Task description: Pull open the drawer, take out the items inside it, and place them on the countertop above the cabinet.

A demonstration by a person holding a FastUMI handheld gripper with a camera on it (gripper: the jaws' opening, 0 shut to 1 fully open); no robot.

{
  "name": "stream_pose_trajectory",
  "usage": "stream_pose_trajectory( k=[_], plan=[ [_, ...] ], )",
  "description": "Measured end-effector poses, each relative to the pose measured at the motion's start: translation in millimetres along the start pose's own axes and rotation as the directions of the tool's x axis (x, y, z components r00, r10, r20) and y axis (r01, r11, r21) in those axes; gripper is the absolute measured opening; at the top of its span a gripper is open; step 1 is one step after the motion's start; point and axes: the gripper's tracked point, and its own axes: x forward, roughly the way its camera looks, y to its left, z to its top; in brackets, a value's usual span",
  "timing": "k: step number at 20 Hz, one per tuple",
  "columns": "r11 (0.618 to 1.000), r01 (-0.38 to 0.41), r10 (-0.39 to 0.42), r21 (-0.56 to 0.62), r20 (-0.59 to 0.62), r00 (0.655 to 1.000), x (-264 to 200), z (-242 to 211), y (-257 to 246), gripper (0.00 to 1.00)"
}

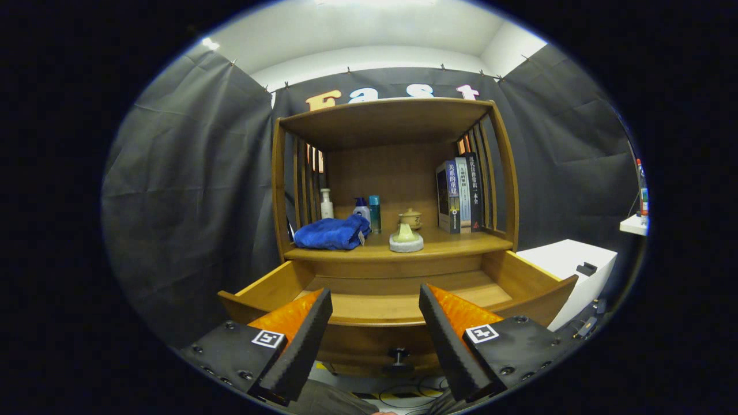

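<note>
Drawer stood pulled open; gripper hovered level before it, released, knob between its fingers.

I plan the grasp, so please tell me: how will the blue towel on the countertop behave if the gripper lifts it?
The blue towel lies bunched in soft folds, so it is probably floppy and would sag. Being cloth, it seems light and unbreakable. The gripper is open, well short of it.

One open drawer, one blue cloth, three bottles, three books, one lidded pot, one gripper, fingers apart, holding nothing.
</note>
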Motion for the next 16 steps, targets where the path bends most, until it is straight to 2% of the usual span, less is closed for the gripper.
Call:
stream_pose_trajectory(
  k=[7,14,16],
  plan=[
    [0.998,0.065,-0.066,-0.026,-0.065,0.996,8.0,-53.4,-14.8,0.98],
    [0.992,0.125,-0.121,0.026,-0.120,0.985,22.3,-84.0,-28.8,0.98],
    [0.992,0.128,-0.128,-0.002,-0.116,0.985,21.8,-86.1,-29.3,0.98]
  ],
)
